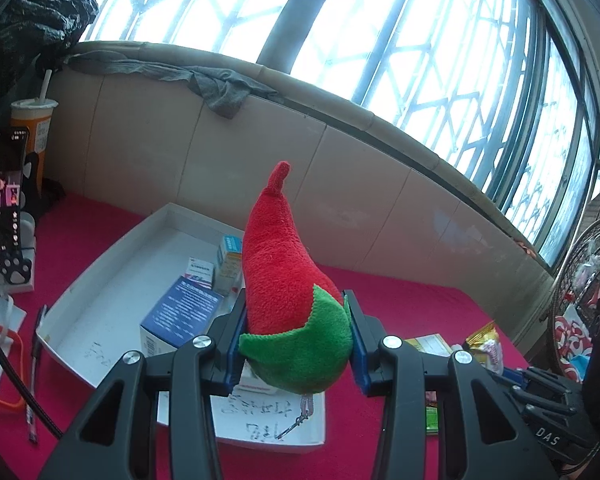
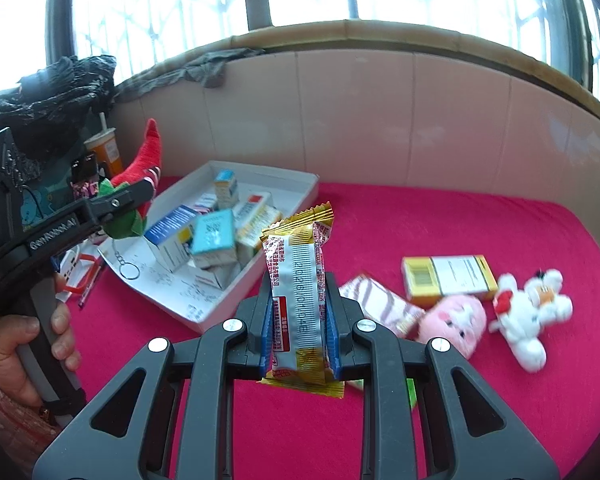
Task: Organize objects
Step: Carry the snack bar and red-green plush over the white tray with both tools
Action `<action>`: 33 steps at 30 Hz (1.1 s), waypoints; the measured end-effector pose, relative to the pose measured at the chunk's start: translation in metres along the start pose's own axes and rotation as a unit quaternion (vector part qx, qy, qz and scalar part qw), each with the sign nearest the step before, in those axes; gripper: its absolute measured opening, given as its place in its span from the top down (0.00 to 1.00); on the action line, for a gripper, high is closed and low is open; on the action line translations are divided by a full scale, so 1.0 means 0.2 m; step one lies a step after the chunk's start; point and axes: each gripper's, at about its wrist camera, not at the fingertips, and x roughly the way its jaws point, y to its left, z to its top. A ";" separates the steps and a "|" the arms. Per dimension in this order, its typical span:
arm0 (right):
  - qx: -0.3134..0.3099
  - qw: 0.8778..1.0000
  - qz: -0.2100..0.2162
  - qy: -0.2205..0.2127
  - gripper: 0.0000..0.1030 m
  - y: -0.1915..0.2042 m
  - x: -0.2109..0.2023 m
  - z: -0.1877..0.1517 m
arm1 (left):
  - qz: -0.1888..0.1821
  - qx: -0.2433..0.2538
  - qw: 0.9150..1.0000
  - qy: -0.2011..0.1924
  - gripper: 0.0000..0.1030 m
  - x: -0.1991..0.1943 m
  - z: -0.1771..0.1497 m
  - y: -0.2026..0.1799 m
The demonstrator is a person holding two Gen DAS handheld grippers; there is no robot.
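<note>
The plush chili pepper (image 1: 284, 264), red with a green cap, is sitting clamped between the blue pads of the left gripper (image 1: 296, 344), tip pointing up and away, a keyring chain hanging beneath it above the near end of the white tray (image 1: 100, 280). The snack packet (image 2: 298, 304), gold-edged with red print, is standing upright, pinched at its middle by the right gripper (image 2: 298, 320), whose jaws are closing tight on it above the red tablecloth (image 2: 440, 220). The tray is lying on the cloth toward the tiled wall and is holding several small cartons, among them a blue-and-white box (image 2: 168, 240) and a teal box (image 2: 214, 240). To the right of the tray, on the cloth, a yellow box (image 2: 448, 280), a pink striped packet (image 2: 380, 304), a pink plush toy (image 2: 452, 324) and a white plush toy (image 2: 532, 312) are lying near one another. A person's hand (image 2: 24, 344) is gripping the left tool's handle. An orange cup with a straw (image 1: 30, 128) is standing behind a phone (image 1: 2, 196) at the far left.
</note>
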 end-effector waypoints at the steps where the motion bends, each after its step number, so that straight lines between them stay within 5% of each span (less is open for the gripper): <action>1: -0.004 1.000 0.002 -0.002 0.80 0.02 0.00 0.02 | 0.004 0.002 1.000 -0.001 0.59 0.00 0.01 0.01; 20: -0.049 0.998 0.040 -0.020 0.80 0.26 0.11 0.23 | 0.066 0.016 0.998 0.016 0.59 0.12 0.29 0.30; 33: -0.030 0.995 0.090 0.020 0.80 0.37 0.31 0.29 | 0.077 -0.007 0.994 0.073 0.59 0.39 0.35 0.47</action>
